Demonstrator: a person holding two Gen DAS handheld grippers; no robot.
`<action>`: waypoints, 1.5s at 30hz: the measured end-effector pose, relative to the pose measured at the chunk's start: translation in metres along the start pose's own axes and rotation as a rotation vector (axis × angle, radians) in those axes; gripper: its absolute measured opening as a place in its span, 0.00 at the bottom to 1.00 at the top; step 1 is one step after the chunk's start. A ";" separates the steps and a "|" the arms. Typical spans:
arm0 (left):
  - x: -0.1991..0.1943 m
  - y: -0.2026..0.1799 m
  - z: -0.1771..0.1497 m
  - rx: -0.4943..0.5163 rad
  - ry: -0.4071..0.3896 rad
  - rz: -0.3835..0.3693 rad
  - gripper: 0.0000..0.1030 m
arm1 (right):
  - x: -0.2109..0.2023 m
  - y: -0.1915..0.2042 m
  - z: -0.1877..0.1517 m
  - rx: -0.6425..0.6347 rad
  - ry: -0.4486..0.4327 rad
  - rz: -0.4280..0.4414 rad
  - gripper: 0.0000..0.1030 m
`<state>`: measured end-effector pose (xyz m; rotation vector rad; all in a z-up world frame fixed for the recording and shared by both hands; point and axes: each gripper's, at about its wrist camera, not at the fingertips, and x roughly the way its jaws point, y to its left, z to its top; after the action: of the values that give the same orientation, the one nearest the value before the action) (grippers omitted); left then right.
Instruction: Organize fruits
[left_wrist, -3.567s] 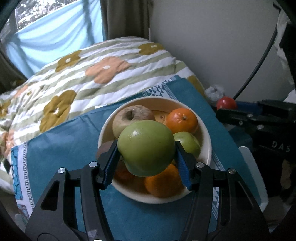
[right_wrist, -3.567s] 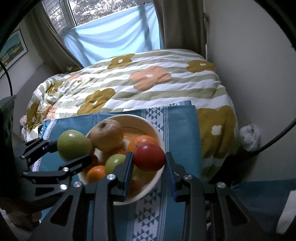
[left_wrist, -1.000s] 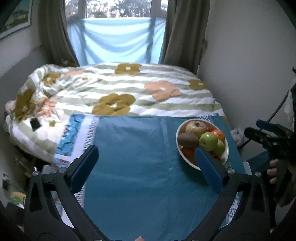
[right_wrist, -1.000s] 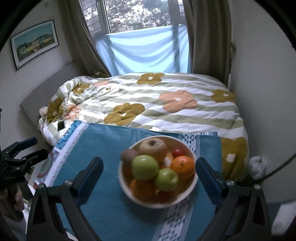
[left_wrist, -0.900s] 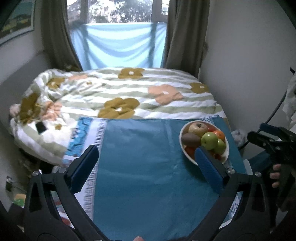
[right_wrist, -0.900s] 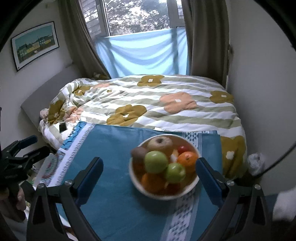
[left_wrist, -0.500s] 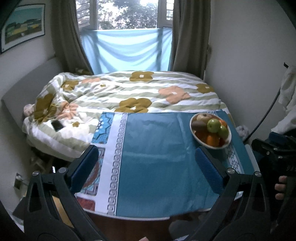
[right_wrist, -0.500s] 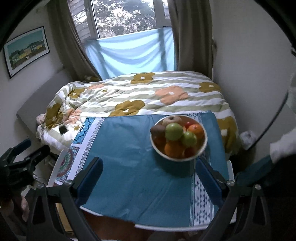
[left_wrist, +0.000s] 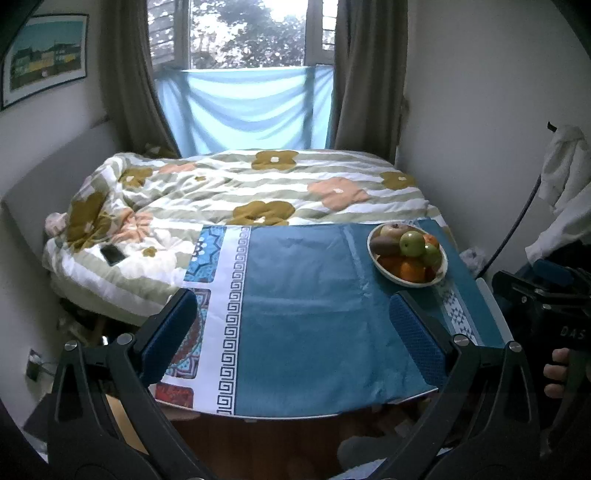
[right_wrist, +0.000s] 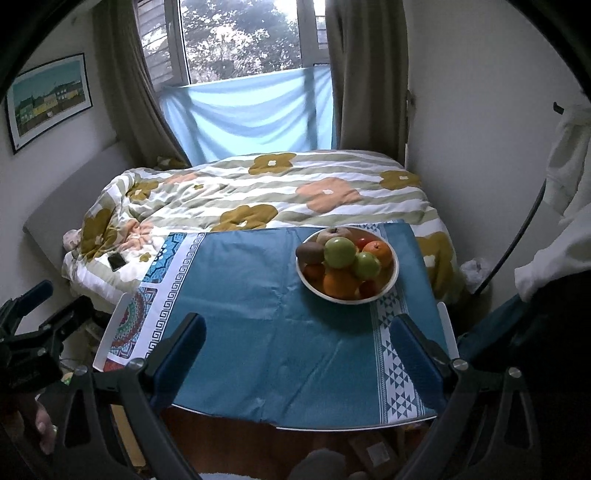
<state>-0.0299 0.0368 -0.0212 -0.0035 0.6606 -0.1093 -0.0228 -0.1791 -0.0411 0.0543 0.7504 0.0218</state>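
A cream bowl (left_wrist: 391, 275) (right_wrist: 394, 277) stands at the far right of the blue-clothed table (left_wrist: 306, 314) (right_wrist: 266, 314). It is heaped with fruit: green apples (left_wrist: 412, 243) (right_wrist: 340, 252), oranges (right_wrist: 340, 283), a kiwi (right_wrist: 309, 252), a brownish apple and small red fruits. My left gripper (left_wrist: 293, 334) is wide open and empty, held back over the table's near edge. My right gripper (right_wrist: 299, 350) is wide open and empty, also back from the bowl.
A bed with a flowered striped quilt (left_wrist: 258, 192) lies right behind the table, with a dark phone (right_wrist: 116, 261) on it. A window with curtains is at the back. A wall stands at the right with white cloth (right_wrist: 565, 166) hanging.
Both grippers let go of their fruit, a green apple and a red one, into the bowl, opened wide and pulled far back from the table.
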 end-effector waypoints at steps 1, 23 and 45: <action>0.000 0.000 0.000 0.001 -0.002 -0.001 1.00 | -0.001 0.000 0.000 0.003 -0.004 -0.002 0.97; 0.010 0.001 0.014 0.012 -0.026 -0.003 1.00 | 0.004 0.000 0.015 0.018 -0.025 -0.013 0.97; 0.010 0.007 0.016 0.018 -0.034 0.019 1.00 | 0.005 -0.001 0.018 0.018 -0.026 -0.013 0.97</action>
<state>-0.0114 0.0427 -0.0153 0.0182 0.6253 -0.0962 -0.0073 -0.1811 -0.0315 0.0663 0.7247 0.0018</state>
